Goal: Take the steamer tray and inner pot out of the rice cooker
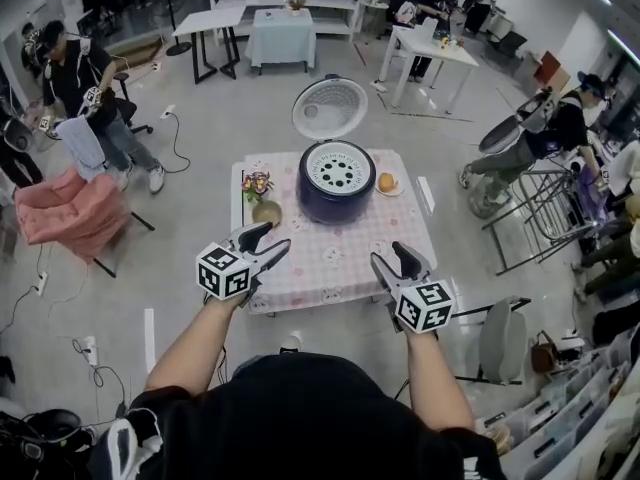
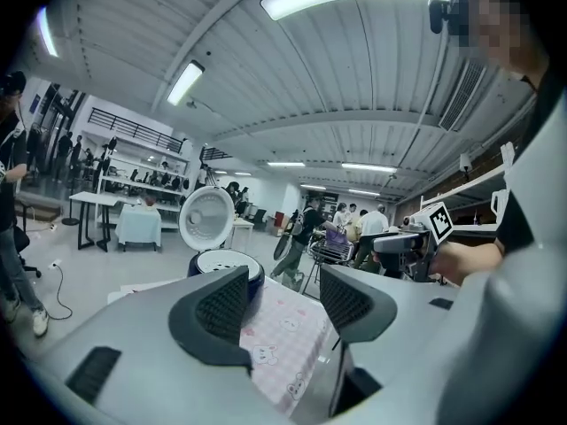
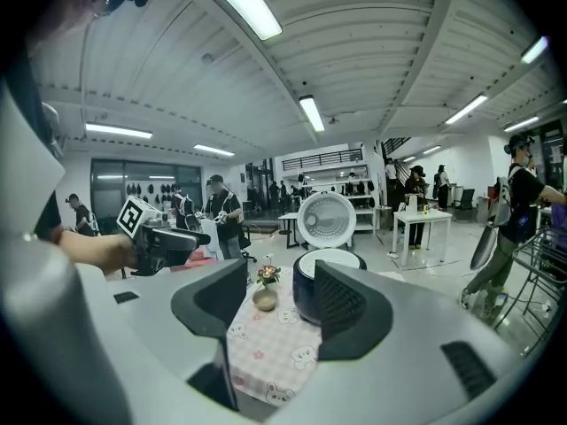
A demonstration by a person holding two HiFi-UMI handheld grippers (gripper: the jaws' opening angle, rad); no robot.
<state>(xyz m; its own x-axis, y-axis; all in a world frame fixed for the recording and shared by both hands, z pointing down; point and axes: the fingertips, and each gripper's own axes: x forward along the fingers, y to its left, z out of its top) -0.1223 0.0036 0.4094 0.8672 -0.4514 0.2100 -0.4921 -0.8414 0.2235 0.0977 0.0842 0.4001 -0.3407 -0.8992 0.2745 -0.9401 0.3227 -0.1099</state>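
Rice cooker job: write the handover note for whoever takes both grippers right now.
Left gripper: open, empty, at the table's near edge.
Right gripper: open, empty, same.
Rice cooker: on the table, lid up, steamer tray seated in it; inner pot hidden beneath.
Done: nothing taken out.
To do: lift out tray, then pot.

A small table [image 1: 237, 194] under a pink checked cloth [image 1: 330, 258] holds 3 things: a dark blue rice cooker [image 1: 336, 200], lid raised, at the far edge; a flower vase [image 1: 266, 211] near the left edge; a plate [image 1: 388, 184] of orange food toward the far right corner.
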